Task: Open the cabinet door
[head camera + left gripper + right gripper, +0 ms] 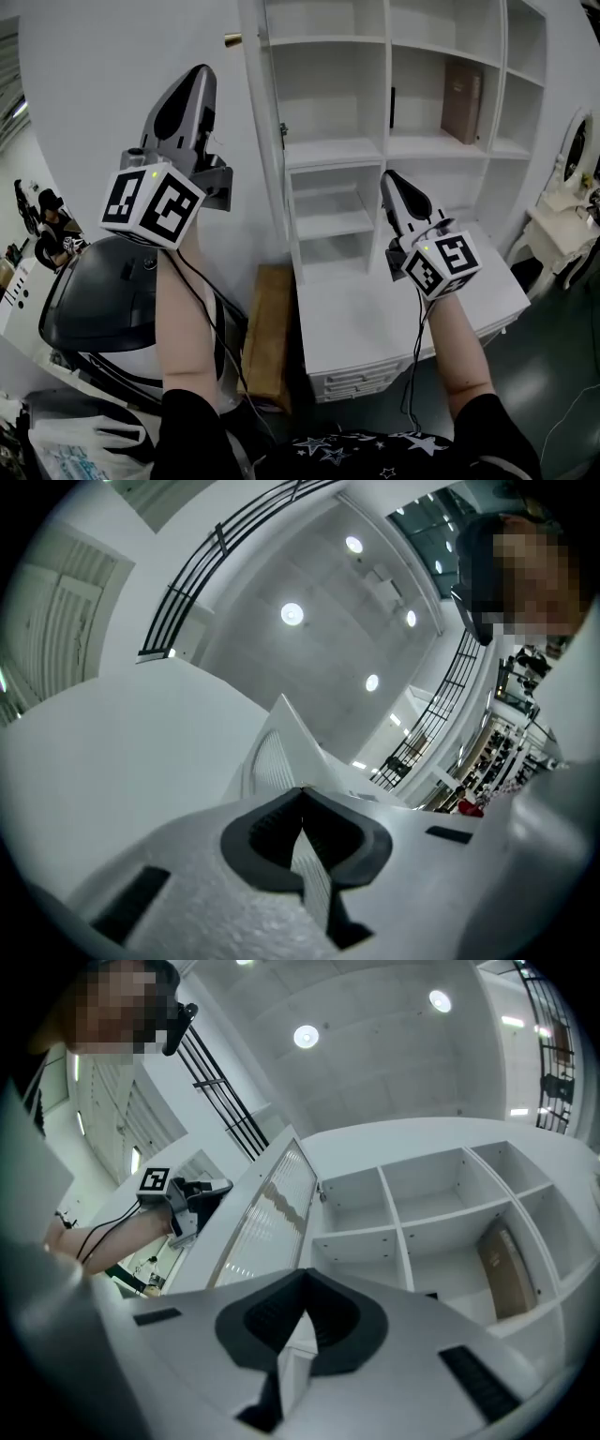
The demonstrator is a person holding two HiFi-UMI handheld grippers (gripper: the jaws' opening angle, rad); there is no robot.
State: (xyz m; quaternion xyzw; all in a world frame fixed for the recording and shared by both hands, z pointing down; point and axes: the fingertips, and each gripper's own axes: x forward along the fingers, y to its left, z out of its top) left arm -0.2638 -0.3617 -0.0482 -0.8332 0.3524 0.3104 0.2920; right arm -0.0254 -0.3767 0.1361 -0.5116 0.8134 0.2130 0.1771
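Cabinet door (270, 1215): ribbed panel, swung wide open at the left edge of the white shelf cabinet (335, 151), standing between the two grippers. Left gripper (199, 77): raised beside the door's outer face, jaws closed together, nothing held. Right gripper (392, 181): in front of the open shelves, jaws closed together, nothing held.

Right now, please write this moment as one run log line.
door: open | left tool: shut, empty, near door | right tool: shut, empty, before shelves | book: on shelf
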